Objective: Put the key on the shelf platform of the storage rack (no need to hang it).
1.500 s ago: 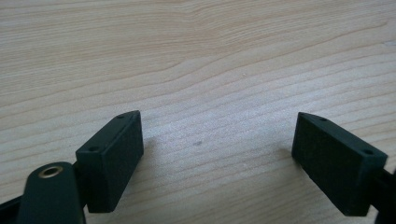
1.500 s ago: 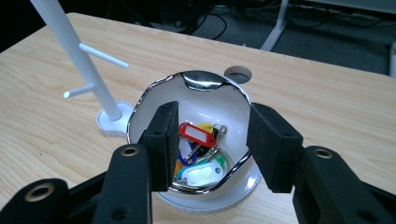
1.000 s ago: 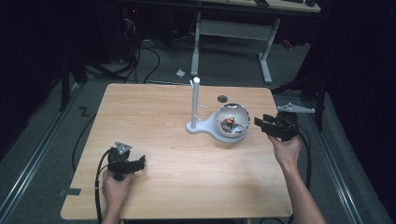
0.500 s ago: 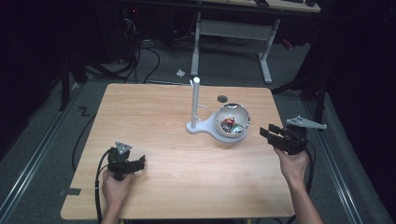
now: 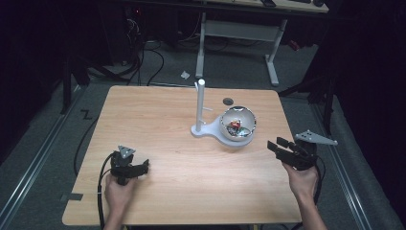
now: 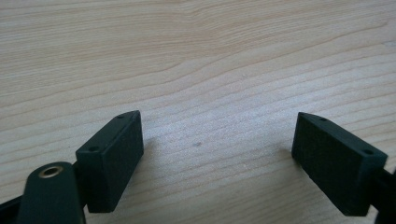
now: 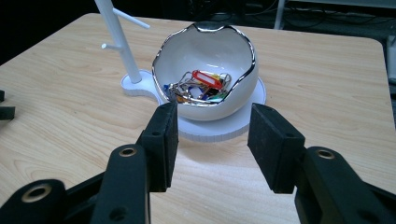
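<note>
A white bowl (image 7: pixel 205 70) with a jagged silver rim sits on a white stand (image 7: pixel 219 128) right of centre on the wooden surface (image 5: pixel 167 120), holding colourful keys (image 7: pixel 198 86); its post (image 5: pixel 200 105) stands upright. The right gripper (image 7: pixel 212 140) faces the bowl with jaws apart and empty. The left gripper (image 6: pixel 217 158) rests low, jaws spread wide.

White bowl (image 7: pixel 205 70) — keys (image 7: pixel 198 86) inside — upright
</note>
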### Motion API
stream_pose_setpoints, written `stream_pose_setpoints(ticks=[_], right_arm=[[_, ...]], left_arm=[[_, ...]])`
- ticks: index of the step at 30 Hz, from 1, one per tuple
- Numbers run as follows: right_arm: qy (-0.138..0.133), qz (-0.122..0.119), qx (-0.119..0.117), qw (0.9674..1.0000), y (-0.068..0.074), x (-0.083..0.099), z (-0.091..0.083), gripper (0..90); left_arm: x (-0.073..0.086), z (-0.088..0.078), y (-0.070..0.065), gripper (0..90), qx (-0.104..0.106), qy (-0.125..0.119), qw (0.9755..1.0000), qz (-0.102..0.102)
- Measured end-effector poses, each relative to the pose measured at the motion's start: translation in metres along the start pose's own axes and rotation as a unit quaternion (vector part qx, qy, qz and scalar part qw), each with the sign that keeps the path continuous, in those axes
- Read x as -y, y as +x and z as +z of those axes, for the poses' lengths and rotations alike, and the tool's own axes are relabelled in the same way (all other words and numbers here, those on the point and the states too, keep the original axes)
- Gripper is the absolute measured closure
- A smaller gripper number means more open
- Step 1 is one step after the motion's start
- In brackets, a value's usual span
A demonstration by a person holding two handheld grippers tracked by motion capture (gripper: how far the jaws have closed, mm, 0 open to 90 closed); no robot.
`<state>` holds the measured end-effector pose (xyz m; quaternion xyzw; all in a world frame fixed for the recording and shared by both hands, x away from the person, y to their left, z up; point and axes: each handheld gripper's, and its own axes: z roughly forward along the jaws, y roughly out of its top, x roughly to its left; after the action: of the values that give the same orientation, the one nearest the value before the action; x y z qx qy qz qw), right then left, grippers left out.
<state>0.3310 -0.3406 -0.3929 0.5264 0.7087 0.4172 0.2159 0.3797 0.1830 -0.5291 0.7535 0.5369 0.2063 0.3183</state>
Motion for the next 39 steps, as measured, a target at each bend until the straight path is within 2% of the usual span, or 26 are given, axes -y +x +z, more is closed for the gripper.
stream_pose_setpoints(ticks=[12,23,36,39], right_arm=[[0.002,0.013,-0.007,0.9999,0.002,0.017,0.004,53.2],[0.016,0.026,-0.020,0.9993,0.005,0.035,0.019,53.3],[0.022,0.040,-0.023,0.9987,0.008,0.048,0.034,53.3],[0.024,0.043,-0.017,0.9986,0.008,0.051,0.039,53.3]], left_arm=[[0.000,0.000,0.000,16.9,0.000,0.000,1.0000,0.000],[0.000,0.000,0.000,16.9,0.000,0.000,1.0000,0.000],[0.000,0.000,0.000,16.9,0.000,0.000,1.0000,0.000],[0.000,0.000,0.000,16.9,0.000,0.000,1.0000,0.000]])
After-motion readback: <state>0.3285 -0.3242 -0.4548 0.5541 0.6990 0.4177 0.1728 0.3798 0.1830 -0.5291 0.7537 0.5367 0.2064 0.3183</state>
